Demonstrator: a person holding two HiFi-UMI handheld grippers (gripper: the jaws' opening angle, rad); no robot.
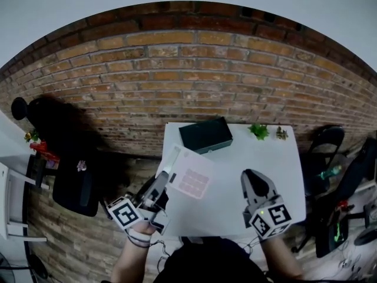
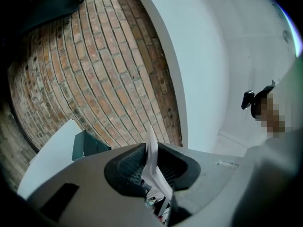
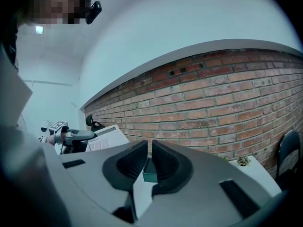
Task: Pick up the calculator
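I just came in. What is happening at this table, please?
A person stands at a white table with a gripper in each hand. The left gripper is clamped on the edge of the calculator and holds it raised off the table. The right gripper hovers over the table, jaws nearly together, nothing between them. A dark green box sits at the far edge.

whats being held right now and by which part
The left gripper holds the calculator, jaws clamped on its left edge in the head view; the right gripper holds nothing.
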